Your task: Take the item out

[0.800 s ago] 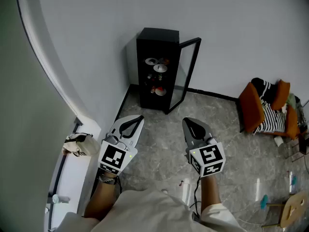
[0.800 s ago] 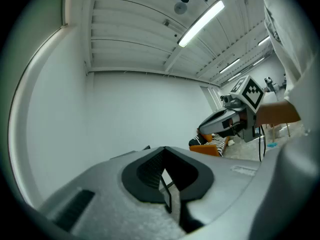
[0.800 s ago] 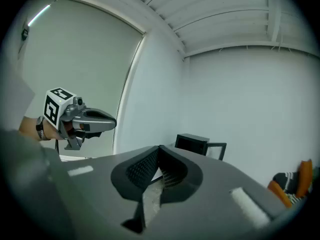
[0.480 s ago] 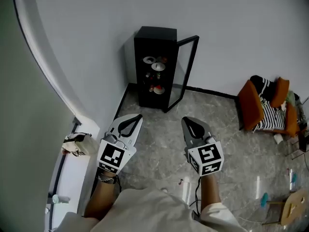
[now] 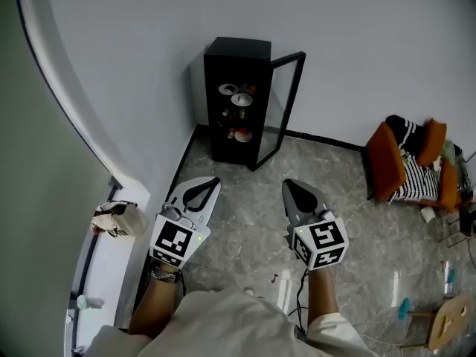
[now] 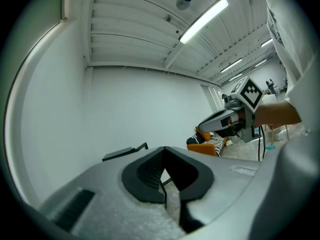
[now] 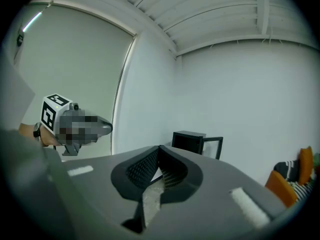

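A tall black cabinet (image 5: 236, 95) stands against the far wall with its glass door (image 5: 286, 110) swung open to the right. Its shelves hold small dishes and bowls (image 5: 241, 99). My left gripper (image 5: 216, 179) and right gripper (image 5: 288, 184) are held side by side over the floor, well short of the cabinet, both shut and empty. The left gripper (image 6: 164, 148) shows its jaws meeting at the tips, the cabinet top (image 6: 125, 153) just beyond and the right gripper (image 6: 235, 116) off to one side. Past the shut right gripper (image 7: 159, 147) stands the cabinet (image 7: 192, 141).
Grey stone floor (image 5: 245, 214) lies between me and the cabinet. An orange chair with striped cloth (image 5: 409, 166) sits at the right wall. A bag (image 5: 115, 218) rests on the window sill at left. A wooden stool (image 5: 450, 322) and small items are at the lower right.
The cabinet sits slightly further up and left in the head view. Both grippers keep their place and stay shut.
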Action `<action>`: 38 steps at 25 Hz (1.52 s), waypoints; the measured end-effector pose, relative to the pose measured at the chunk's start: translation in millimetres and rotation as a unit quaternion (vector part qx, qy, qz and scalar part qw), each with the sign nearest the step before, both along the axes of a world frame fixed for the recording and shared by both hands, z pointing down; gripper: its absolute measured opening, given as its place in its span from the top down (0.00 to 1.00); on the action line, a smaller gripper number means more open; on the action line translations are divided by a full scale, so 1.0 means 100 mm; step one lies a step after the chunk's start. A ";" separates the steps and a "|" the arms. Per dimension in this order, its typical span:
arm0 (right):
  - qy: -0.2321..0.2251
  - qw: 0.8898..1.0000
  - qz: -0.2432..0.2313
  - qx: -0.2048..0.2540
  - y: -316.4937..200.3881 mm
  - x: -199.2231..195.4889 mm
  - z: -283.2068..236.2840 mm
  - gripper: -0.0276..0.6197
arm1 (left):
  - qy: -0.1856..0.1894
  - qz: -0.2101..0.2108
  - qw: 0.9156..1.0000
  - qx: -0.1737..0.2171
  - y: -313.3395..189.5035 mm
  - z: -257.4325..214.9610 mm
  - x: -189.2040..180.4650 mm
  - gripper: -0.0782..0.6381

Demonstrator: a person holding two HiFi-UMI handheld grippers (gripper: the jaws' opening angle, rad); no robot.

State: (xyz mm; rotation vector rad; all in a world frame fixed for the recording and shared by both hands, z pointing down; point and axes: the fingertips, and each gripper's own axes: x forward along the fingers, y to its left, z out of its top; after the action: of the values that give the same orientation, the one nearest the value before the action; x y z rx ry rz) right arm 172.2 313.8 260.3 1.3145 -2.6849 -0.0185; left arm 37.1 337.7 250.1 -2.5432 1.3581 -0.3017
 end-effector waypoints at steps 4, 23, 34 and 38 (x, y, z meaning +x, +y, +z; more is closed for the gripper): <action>-0.008 1.000 0.000 -0.006 -0.06 0.18 0.03 0.95 | -0.002 0.000 1.000 0.002 -0.07 0.03 0.13 0.89; -0.016 0.999 -0.023 -0.028 -0.53 0.81 0.41 0.95 | -0.013 -0.031 0.999 -0.024 -0.49 0.35 0.62 0.89; 0.022 1.000 -0.019 -0.008 -1.67 0.50 0.33 0.95 | -0.003 -0.021 1.000 -0.015 -1.81 0.41 0.38 0.89; 0.028 0.999 -0.016 -0.008 -2.18 0.31 0.30 0.95 | 0.008 -0.019 0.999 -0.030 -2.32 0.47 0.22 0.89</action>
State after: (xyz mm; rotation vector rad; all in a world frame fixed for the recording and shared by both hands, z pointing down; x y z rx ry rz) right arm 203.1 96.1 289.9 1.2482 -2.6538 -0.0351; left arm 58.7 105.8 296.9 -2.5754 1.4256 -0.3345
